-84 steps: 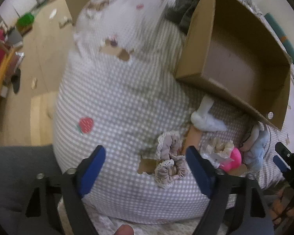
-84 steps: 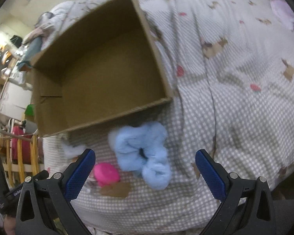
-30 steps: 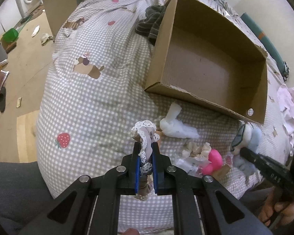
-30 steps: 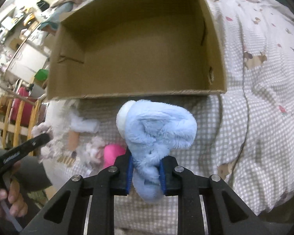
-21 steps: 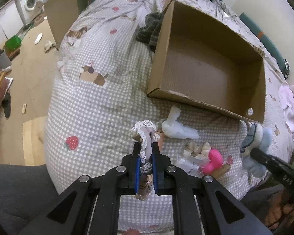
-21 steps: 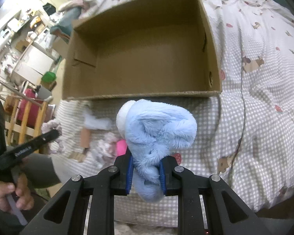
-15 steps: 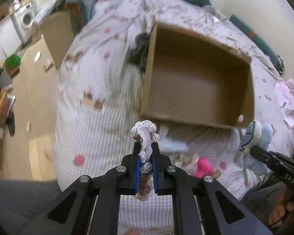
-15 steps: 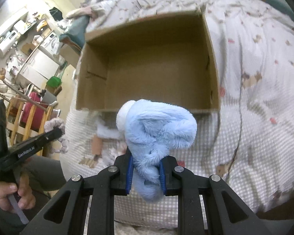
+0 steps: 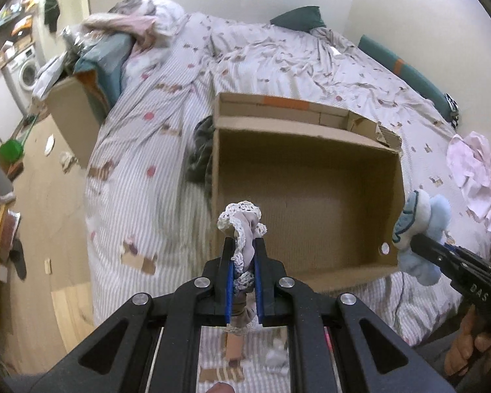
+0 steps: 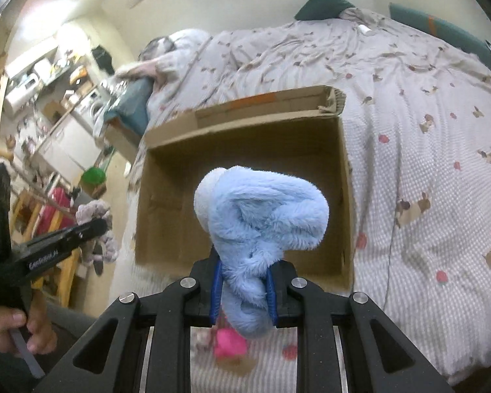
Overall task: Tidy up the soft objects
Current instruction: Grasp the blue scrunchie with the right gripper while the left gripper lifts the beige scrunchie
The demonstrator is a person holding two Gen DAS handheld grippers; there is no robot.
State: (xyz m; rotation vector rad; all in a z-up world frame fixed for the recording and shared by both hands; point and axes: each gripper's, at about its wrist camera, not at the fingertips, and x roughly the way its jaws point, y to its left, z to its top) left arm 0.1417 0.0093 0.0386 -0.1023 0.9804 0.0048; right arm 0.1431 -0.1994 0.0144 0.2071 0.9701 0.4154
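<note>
— Is the way into the cardboard box [image 9: 306,193] open?
— Its top is open and the floor bare — only the near wall [image 9: 340,270] stands between the loaded grippers and the inside.
— Beside it?
— Dark clothing [image 9: 199,150] presses its left side; the bedspread [image 10: 425,150] to its right lies flat.

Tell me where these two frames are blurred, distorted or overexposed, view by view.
Left wrist view: the bedspread smears into motion streaks, while the lace scrunchie in the left gripper stays sharp; fisheye bends the cardboard box.
Right wrist view: the blue plush toy is crisp, the pink item below is blurred, and the upper-left room is washed out.
</note>
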